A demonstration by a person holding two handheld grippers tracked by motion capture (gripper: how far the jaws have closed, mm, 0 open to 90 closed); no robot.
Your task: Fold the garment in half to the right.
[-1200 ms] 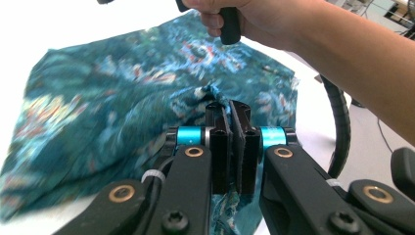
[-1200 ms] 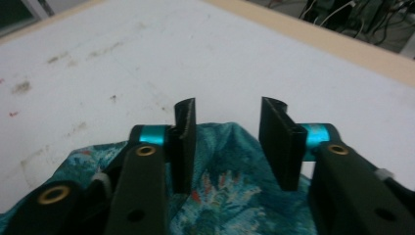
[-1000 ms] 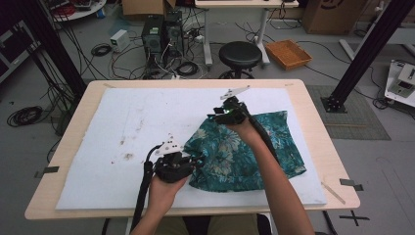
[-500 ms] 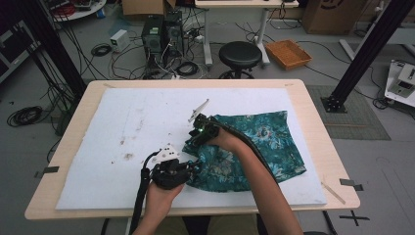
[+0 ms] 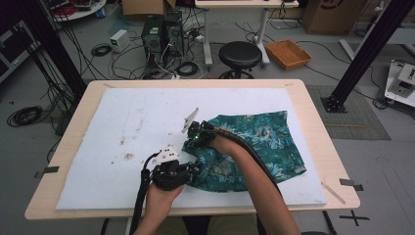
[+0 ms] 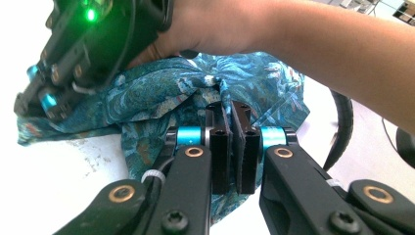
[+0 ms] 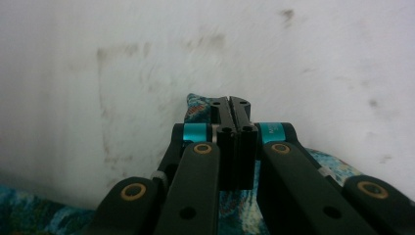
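Left hand-held gripper (image 6: 230, 110) is pinching a fold of the teal floral-print cloth (image 5: 254, 147); right hand-held gripper (image 7: 230, 105), jaws just closing, is clamping its ten-o'clock corner on the white-padded counter (image 5: 122, 122).

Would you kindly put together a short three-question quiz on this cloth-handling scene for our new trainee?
1. True or false: the left gripper is shut on the teal patterned cloth.
2. What covers the wooden table: A) white mat, B) newspaper, C) steel tray?
3. At which part of the cloth does the right gripper grip?

Key: 1 true. 2 A, the white mat. 3 Its upper left corner, next to bare mat.
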